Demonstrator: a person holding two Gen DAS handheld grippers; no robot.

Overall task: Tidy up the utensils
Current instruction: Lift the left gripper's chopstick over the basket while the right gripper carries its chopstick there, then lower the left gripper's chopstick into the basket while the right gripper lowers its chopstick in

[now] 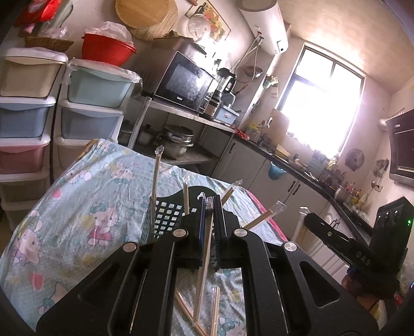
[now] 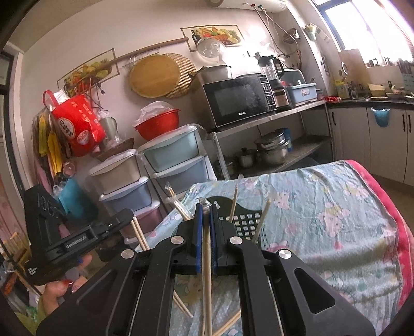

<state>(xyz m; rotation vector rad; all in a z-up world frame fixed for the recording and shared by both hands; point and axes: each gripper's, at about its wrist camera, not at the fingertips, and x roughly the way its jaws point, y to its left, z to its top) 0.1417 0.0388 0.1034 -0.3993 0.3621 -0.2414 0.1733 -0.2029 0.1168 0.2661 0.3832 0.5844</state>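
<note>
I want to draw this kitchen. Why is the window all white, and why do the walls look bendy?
Left wrist view: daylight floods the window, so it glares white and hazes the wall around it. Right wrist view: the window is only a bright corner, so the microwave looks clear. Both views: the fisheye lens curves straight edges and darkens the corners.

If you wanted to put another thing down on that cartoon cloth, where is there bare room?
The cloth lies bare between the black slotted basket and the pink edge, and in the left wrist view between the basket and the stacked drawers. It is crowded near the grippers, where loose chopsticks lie.
</note>
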